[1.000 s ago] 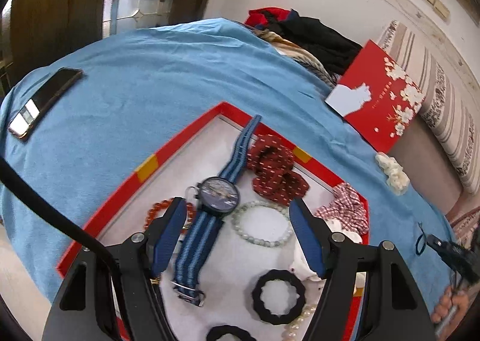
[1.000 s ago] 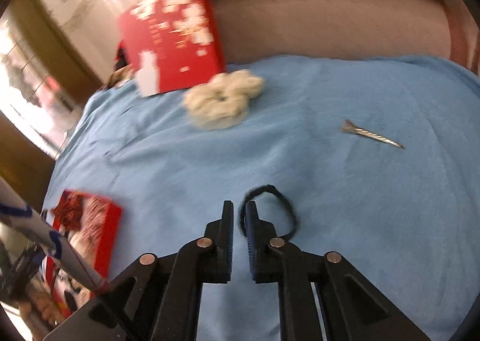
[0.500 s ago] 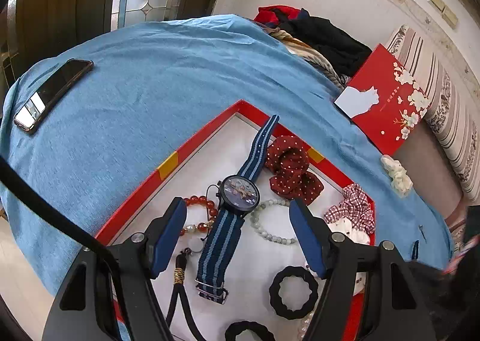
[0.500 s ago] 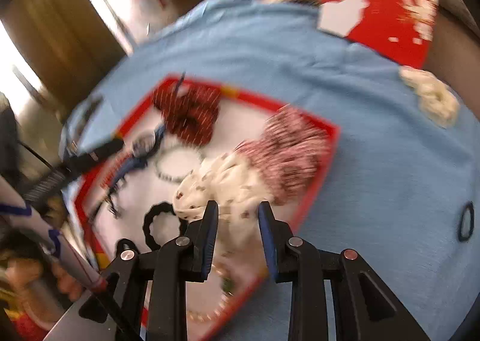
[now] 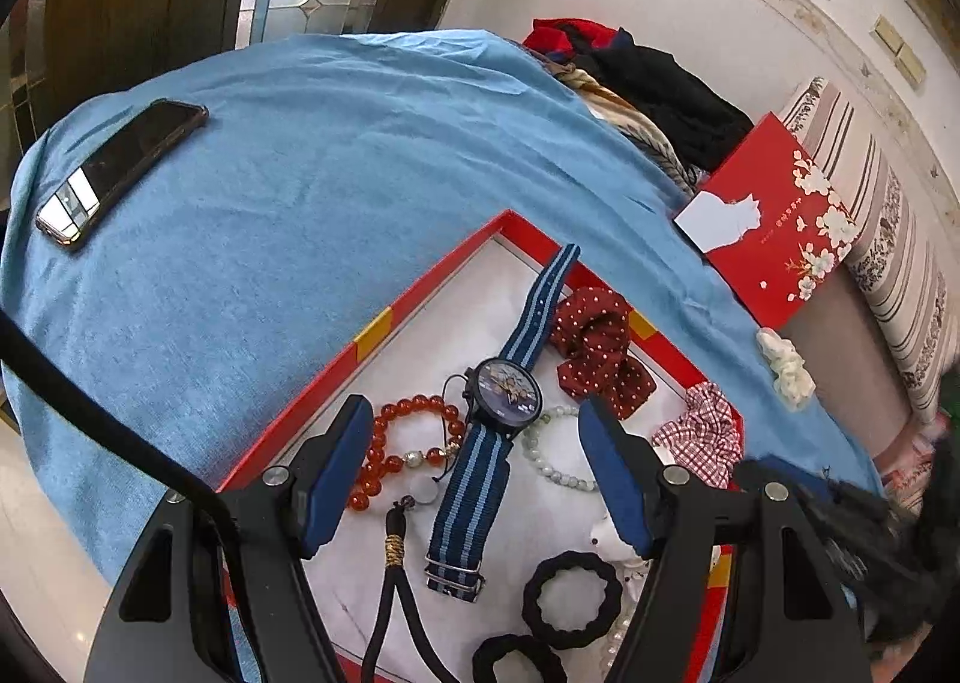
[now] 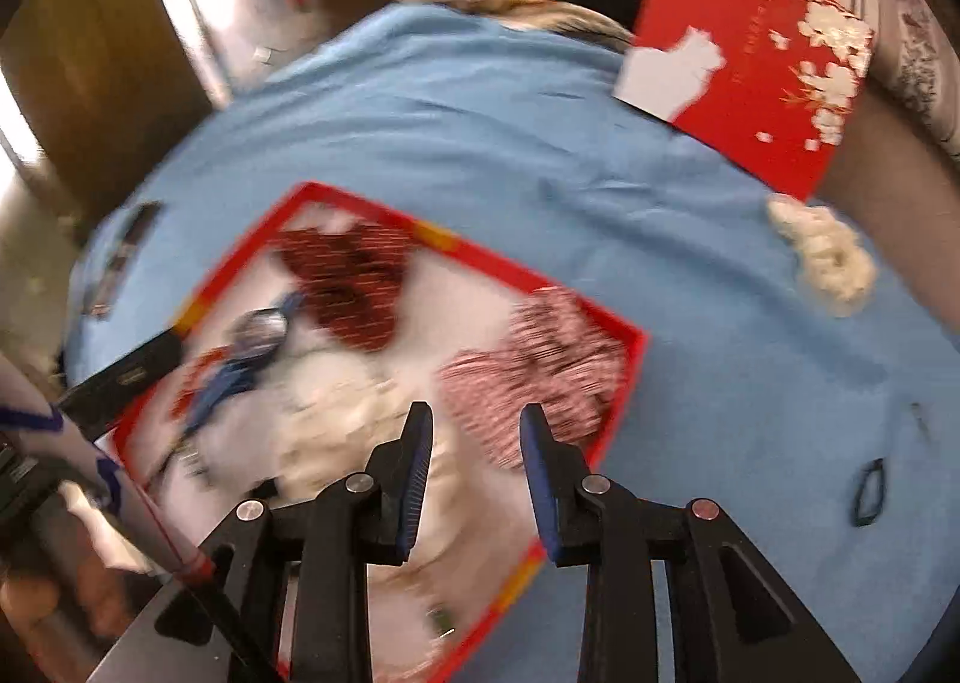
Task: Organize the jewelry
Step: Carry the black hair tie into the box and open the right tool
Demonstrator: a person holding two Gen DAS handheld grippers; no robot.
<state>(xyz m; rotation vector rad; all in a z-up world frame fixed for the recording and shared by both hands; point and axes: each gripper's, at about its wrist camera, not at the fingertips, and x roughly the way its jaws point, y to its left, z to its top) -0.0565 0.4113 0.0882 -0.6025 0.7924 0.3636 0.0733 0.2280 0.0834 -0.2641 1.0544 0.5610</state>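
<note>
Below both grippers lay the red-rimmed tray (image 5: 372, 332), set cornerwise on the blue cloth (image 5: 288, 215), with broad bare cloth beyond its far rim towards the phone (image 5: 120, 167) and the red gift box (image 5: 774, 221). Inside, little white floor stayed free: the striped-strap watch (image 5: 501, 401) ran down the middle, the amber bead bracelet (image 5: 399, 452) just beside its left, a pale green bead bracelet (image 5: 555, 455) partly under its right side, the dotted red scrunchie (image 5: 597, 350) near the far corner, and the checked red scrunchie (image 5: 702, 434) against the right rim. Two black hair ties (image 5: 570, 590) sat near the nearer edge.

The left gripper (image 5: 477, 473) hovered over the tray, tilted downward, its fingers spread wide on either side of the watch strap and gripping nothing. The right gripper (image 6: 474, 473) hung above the tray's right part in a blurred view, fingers parted and empty, with the checked scrunchie just ahead of them. Outside the tray, a cream scrunchie (image 6: 825, 254) and a thin black hair band (image 6: 870, 491) lay well apart on open cloth to the right.
</note>
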